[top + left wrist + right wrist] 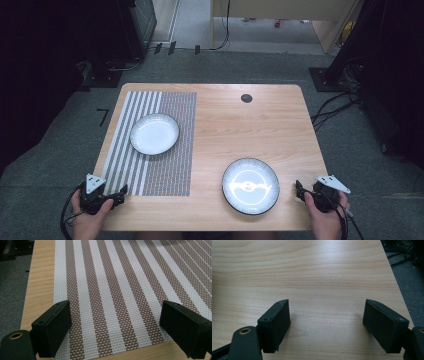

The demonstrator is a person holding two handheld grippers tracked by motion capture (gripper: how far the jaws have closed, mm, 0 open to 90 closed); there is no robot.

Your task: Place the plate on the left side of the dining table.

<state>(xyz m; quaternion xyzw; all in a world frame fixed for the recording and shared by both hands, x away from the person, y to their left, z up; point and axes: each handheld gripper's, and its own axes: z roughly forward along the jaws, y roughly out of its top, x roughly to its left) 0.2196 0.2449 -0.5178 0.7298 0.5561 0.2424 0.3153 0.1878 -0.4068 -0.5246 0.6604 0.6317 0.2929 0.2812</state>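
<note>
The person's left hand (89,217) came in at about 7 o'clock of the high view, wrapped around the left gripper (121,191), whose nose pointed toward 3 o'clock. The grey three-cornered plate (94,182) sat on top of it and its cable looped down by the wrist. In the left gripper view its two black jaws stood wide apart with nothing between them. The right hand (324,219) came in at about 5 o'clock, holding the right gripper (298,189), which pointed toward 10 o'clock. Its jaws likewise stood spread and bare in the right gripper view
</note>
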